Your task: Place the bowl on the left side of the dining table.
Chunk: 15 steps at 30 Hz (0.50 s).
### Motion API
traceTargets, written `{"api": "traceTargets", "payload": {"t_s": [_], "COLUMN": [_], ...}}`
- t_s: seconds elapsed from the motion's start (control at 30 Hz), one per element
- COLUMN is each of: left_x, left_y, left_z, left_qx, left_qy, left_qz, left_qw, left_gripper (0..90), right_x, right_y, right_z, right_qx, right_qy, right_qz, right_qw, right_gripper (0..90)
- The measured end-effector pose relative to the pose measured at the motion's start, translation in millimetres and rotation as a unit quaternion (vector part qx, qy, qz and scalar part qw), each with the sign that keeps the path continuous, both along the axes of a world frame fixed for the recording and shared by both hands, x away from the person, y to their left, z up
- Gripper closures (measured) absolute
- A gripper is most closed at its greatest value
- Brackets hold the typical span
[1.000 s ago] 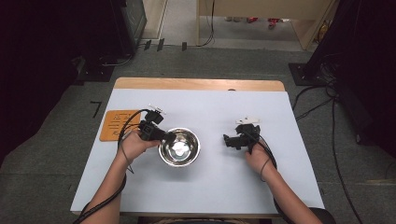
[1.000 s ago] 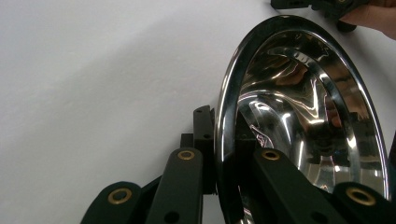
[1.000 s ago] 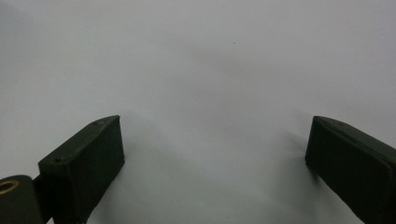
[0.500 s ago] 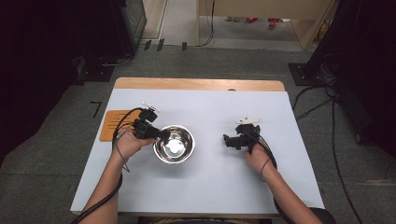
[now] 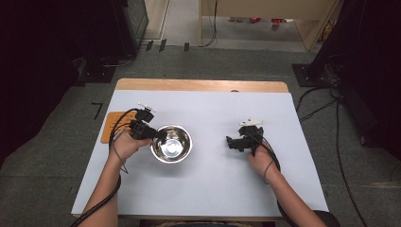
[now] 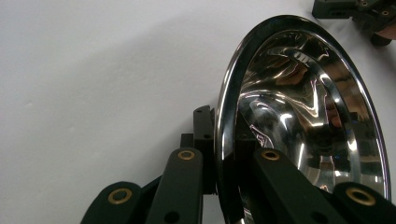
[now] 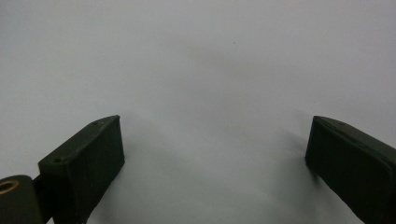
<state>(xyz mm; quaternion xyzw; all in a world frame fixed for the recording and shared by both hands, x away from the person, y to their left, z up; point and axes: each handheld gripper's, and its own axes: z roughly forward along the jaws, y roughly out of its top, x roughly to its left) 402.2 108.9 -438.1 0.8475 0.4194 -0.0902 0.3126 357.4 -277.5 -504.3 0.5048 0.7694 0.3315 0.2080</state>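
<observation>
A shiny steel bowl (image 5: 171,143) sits left of the table's middle in the high view. My left gripper (image 5: 158,135) is shut on the bowl's left rim. In the left gripper view the bowl (image 6: 303,121) fills the right half, and the left gripper (image 6: 219,128) has one jaw outside the rim and one inside. My right gripper (image 5: 230,142) rests low over the white tabletop to the right of the bowl and points left toward it. In the right gripper view the right gripper (image 7: 215,144) stands open, with bare white surface between its jaws.
A white sheet (image 5: 203,189) covers the table, and a wooden strip (image 5: 198,85) shows along the far edge. An orange pad (image 5: 108,127) lies at the table's left edge behind my left hand. Cables trail from both grippers. The other gripper (image 6: 355,9) shows at the top right of the left gripper view.
My left gripper has dragged the bowl a little to the left and slightly away from the person. The right gripper has stayed in place.
</observation>
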Motion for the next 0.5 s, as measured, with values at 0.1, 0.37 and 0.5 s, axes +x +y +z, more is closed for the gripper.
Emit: {"api": "traceTargets", "payload": {"t_s": [0.1, 0.37, 0.5], "left_x": [0.6, 0.6, 0.9], "left_y": [2.5, 8.3, 9.8], "left_z": [0.0, 3.0, 2.7], "left_qx": [0.0, 0.006, 0.009], "left_qy": [0.0, -0.005, -0.004], "left_qz": [0.003, 0.014, 0.014], "left_qw": [1.0, 0.9999, 0.9999], "left_gripper": [86.6, 86.6, 86.6], "right_x": [0.0, 0.0, 0.0], "right_y": [0.0, 0.0, 0.1], "right_z": [0.0, -0.1, -0.1], "right_qx": [0.0, 0.0, 0.0], "right_qy": [0.0, -0.001, 0.0], "right_qz": [0.0, 0.0, 0.0], "right_qw": [1.0, 1.0, 1.0], "right_gripper": [4.1, 4.1, 4.1]}}
